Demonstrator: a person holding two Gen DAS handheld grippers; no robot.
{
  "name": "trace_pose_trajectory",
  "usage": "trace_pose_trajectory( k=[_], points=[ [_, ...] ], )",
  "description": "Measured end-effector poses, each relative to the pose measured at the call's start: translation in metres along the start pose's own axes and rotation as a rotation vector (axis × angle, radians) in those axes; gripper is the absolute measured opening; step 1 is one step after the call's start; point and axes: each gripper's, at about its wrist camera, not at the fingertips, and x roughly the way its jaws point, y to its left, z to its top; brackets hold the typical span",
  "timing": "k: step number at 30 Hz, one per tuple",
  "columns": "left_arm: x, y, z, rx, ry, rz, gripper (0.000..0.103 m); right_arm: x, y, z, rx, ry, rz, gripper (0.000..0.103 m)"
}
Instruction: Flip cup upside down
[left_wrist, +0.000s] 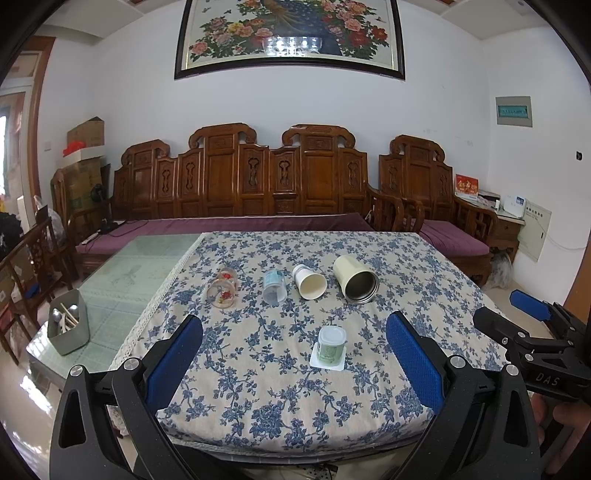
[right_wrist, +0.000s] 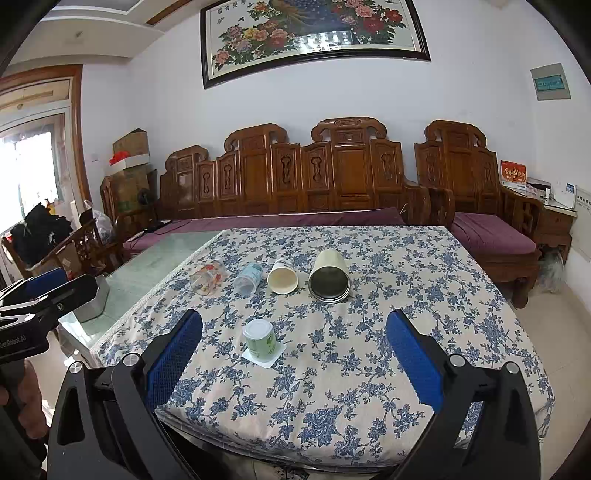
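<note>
A small green yoghurt cup (left_wrist: 328, 348) stands upside down on its wide white rim near the front of the floral tablecloth (left_wrist: 258, 387); it also shows in the right wrist view (right_wrist: 261, 341). Behind it, a row of cups lies on its side: a clear glass with red print (left_wrist: 222, 288), a clear plastic cup (left_wrist: 274, 287), a white paper cup (left_wrist: 309, 281) and a cream metal tumbler (left_wrist: 356, 279). My left gripper (left_wrist: 294, 363) is open and empty, just in front of the yoghurt cup. My right gripper (right_wrist: 294, 363) is open and empty, right of the yoghurt cup.
A grey utensil holder (left_wrist: 69, 326) stands on the bare glass tabletop (left_wrist: 129, 273) at left. A carved wooden sofa (left_wrist: 258, 184) runs behind the table. The right gripper shows at the right edge of the left wrist view (left_wrist: 532, 325).
</note>
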Motion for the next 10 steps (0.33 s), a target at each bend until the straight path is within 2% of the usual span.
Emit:
trace_pose_trajectory(
  k=[10],
  points=[
    [-0.0004, 0.0012, 0.0014, -0.005, -0.006, -0.002, 0.095, -0.0001, -0.0002, 0.0001, 0.001, 0.0, 0.0, 0.1]
  ],
)
